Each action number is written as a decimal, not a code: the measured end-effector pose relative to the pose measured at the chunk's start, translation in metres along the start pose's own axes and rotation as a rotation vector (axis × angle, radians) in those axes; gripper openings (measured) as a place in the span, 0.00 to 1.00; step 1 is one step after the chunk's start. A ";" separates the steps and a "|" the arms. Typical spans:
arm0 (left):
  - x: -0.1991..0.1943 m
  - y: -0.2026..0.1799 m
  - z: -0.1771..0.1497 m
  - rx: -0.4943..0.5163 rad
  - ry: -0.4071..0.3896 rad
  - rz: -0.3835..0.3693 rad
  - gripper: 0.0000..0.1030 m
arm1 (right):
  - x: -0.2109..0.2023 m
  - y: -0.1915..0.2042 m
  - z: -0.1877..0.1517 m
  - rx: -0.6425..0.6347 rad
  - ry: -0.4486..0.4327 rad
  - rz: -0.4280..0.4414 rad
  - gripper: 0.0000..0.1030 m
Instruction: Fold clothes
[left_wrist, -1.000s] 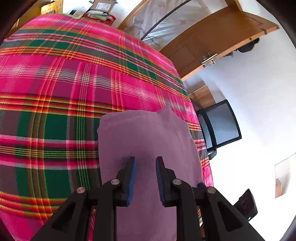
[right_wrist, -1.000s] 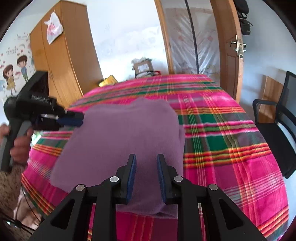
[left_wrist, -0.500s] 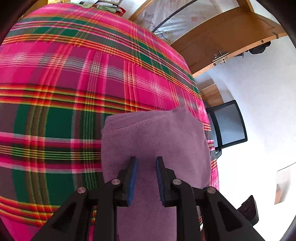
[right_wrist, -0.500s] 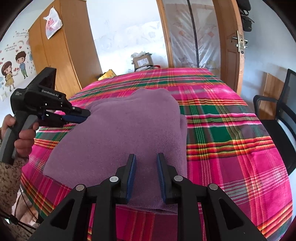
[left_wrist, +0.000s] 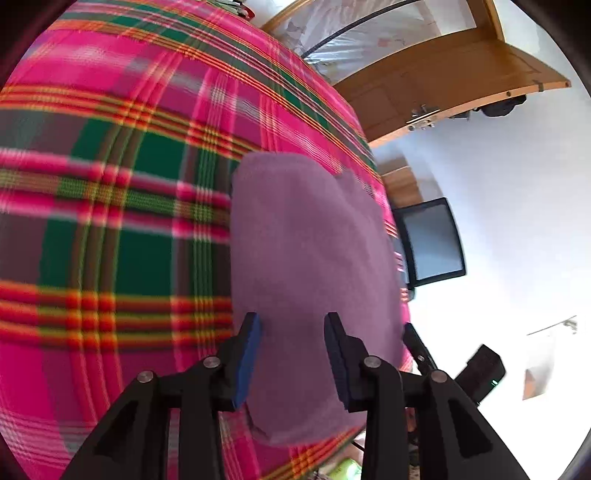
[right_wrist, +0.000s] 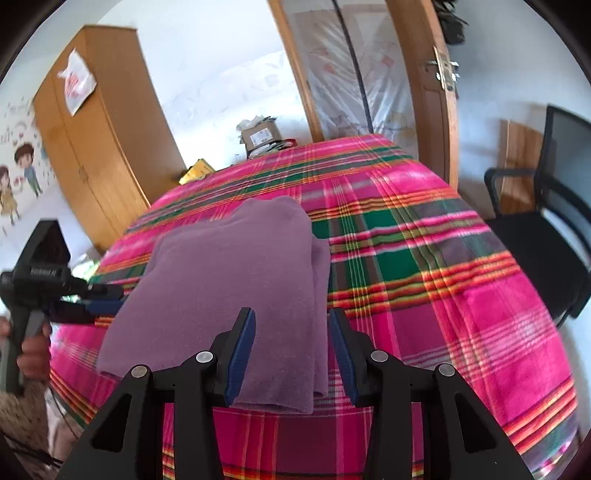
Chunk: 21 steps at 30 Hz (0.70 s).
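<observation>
One purple garment (right_wrist: 236, 280), folded flat, lies near the bed's (right_wrist: 443, 295) front edge on the plaid cover; it looks soft, light and limp, best pinched at a near corner or hem. Both grippers, left (left_wrist: 291, 354) and right (right_wrist: 291, 350), have just been opening, jaws released, cloth below but unpinched. Fold layers underneath stay hidden, and the left view is blurred.
</observation>
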<state>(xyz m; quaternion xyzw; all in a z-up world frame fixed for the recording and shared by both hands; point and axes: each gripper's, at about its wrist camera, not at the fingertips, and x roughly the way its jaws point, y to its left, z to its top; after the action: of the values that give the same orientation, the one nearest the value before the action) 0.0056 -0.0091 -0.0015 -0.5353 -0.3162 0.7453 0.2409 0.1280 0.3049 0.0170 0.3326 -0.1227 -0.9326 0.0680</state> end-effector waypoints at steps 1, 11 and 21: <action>0.000 0.000 -0.003 0.001 0.002 -0.002 0.35 | 0.000 -0.002 -0.002 0.010 0.003 0.001 0.42; 0.001 -0.010 -0.008 0.029 0.000 0.048 0.35 | 0.010 -0.007 0.003 0.001 0.054 -0.004 0.42; 0.006 -0.001 -0.001 -0.001 0.015 0.016 0.35 | 0.029 -0.018 0.018 0.052 0.104 0.112 0.42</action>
<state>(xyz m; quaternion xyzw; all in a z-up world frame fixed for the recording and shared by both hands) 0.0046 -0.0040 -0.0050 -0.5435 -0.3103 0.7430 0.2371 0.0928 0.3190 0.0083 0.3747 -0.1614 -0.9054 0.1175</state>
